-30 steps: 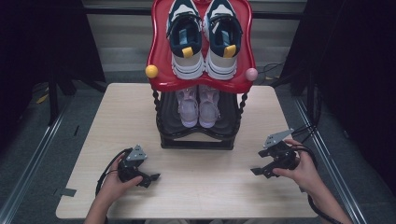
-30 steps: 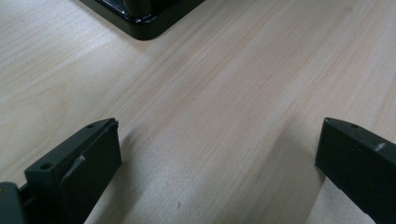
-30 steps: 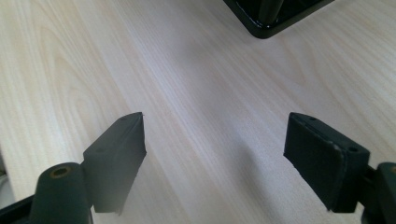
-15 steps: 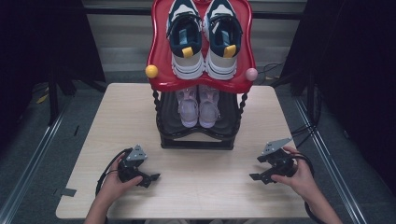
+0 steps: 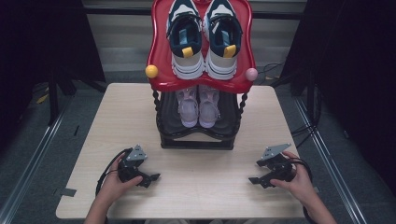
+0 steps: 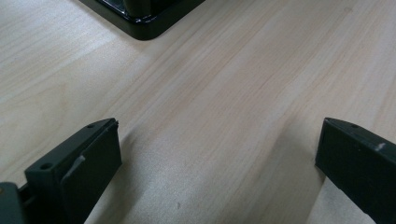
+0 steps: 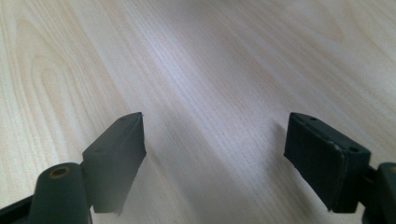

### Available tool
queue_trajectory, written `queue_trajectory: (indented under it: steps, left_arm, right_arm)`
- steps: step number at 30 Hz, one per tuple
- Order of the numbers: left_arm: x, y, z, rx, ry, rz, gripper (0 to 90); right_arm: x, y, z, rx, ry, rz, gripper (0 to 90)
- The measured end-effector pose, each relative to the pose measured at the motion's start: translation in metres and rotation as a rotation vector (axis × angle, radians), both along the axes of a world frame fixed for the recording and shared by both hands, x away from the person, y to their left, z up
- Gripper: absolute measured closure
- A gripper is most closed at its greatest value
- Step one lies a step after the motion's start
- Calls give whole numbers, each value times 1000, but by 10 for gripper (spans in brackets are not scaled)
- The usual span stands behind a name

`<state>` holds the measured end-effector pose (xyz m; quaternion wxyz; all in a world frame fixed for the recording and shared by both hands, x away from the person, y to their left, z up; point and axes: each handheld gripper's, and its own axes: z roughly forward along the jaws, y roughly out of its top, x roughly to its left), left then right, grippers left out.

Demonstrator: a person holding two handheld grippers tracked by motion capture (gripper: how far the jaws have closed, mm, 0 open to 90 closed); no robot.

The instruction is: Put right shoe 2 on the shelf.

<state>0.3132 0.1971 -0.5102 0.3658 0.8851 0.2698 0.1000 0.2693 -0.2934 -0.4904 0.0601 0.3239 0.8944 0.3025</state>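
1. High view: a pale wooden table [image 5: 116, 121] carried a two-tier shoe rack [image 5: 198, 135] at its far middle. The red top shelf [image 5: 159, 60] held a pair of navy, white and grey sneakers [image 5: 205, 37], toes away from the person, with a yellow knob [image 5: 151, 71] and a pink knob [image 5: 251, 74] at its front corners. A pair of pale pink shoes [image 5: 198, 105] sat on the black lower shelf. The left gripper [image 5: 152, 178] rested low on the table near the front left, its jaws spread; the right gripper [image 5: 254, 179] sat near the front right, jaws also apart. Each was held in a hand, well apart from the rack and holding nothing

2. Left gripper view: two black jaws stood wide over bare wood grain, with nothing between them. A glossy black corner of the rack base [image 6: 140, 18] showed at the top, near but not touching

3. Right gripper view: the black jaws were likewise wide and empty above the tabletop

4. Risk, as a judgement: the rack looked tall and top-heavy, so a reach for the lower shoes could knock the red shelf or twisted posts and tip it; a grip on one soft shoe edge could slip and drop it
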Motion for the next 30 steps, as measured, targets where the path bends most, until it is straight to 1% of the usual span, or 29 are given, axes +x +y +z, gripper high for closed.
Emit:
queue_trajectory:
  steps: [2, 6, 7, 9, 10, 11, 12, 16, 18, 21, 25, 30]
  left_arm:
    - [0, 0, 0, 0, 0, 0, 0]
    - [0, 0, 0, 1, 0, -1, 0]
    - [0, 0, 0, 2, 0, -1, 0]
    - [0, 0, 0, 2, 0, -1, 0]
    - [0, 0, 0, 2, 0, -1, 0]
    - [0, 0, 0, 2, 0, -1, 0]
    - [0, 0, 0, 2, 0, -1, 0]
    - [0, 0, 0, 4, -1, 2, 0]
    - [0, 0, 0, 4, -1, 2, 0]
    - [0, 0, 0, 4, -1, 2, 0]
    - [0, 0, 0, 2, -1, 1, 0]
    - [0, 0, 0, 4, -1, 2, 0]
  right_arm:
    - [-1, 0, -3, 13, -3, 1, 186]
    - [-2, 0, -3, 8, -10, 4, 179]
    - [-2, 0, -4, 12, -18, 8, 175]
    - [-3, 0, -5, 13, -22, -3, 160]
    - [-4, 0, -6, 21, -34, 6, 154]
    - [-5, 0, -6, 16, -38, -4, 152]
    - [-5, -1, -7, 28, -46, 3, 151]
    - [-8, -2, -10, 39, -74, 7, 141]
    - [-10, -2, -12, 39, -100, 2, 136]
    - [-11, -2, -14, 50, -115, -1, 127]
    - [-13, -5, -17, 79, -136, -3, 126]
    - [-15, -7, -19, 103, -155, -5, 126]
